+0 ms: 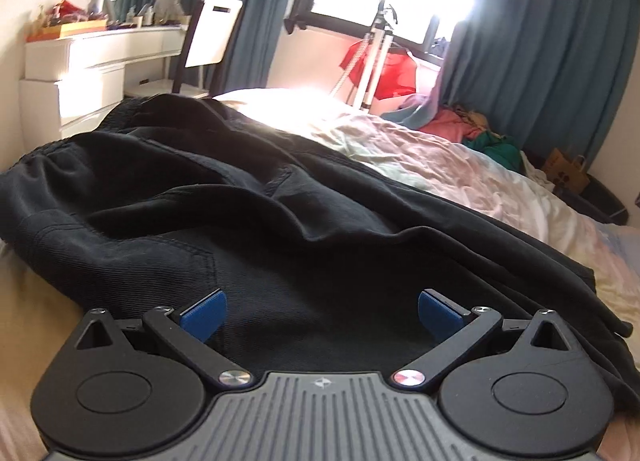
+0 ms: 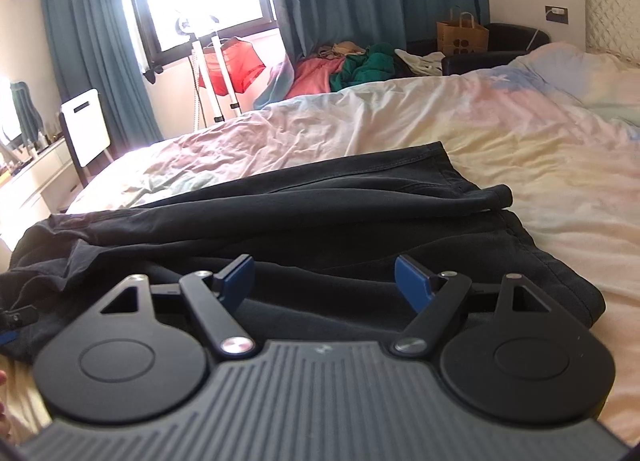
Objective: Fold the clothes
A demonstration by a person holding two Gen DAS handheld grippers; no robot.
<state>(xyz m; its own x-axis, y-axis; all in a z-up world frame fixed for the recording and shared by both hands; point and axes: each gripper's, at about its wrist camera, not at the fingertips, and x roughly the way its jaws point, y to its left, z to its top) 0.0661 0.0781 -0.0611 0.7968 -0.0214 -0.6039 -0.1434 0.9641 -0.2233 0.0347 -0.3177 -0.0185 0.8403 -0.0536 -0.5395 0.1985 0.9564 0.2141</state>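
Note:
A pair of black trousers [image 1: 224, 201] lies rumpled across the bed; in the right wrist view the trousers [image 2: 340, 201] show their hem ends at the far right. My left gripper [image 1: 322, 311] is open, its blue fingers spread just above the dark cloth near the waist end. My right gripper [image 2: 324, 279] is open too, hovering low over the leg part of the trousers. Neither holds anything. The tip of the left gripper [image 2: 12, 321] shows at the far left edge of the right wrist view.
The bed [image 2: 500, 133] has a pale pastel cover and pillows at the right. A heap of coloured clothes [image 2: 344, 65] lies at the far side. A white dresser [image 1: 100, 61], a chair [image 1: 212, 33], a white tripod [image 1: 376, 45] and teal curtains stand beyond.

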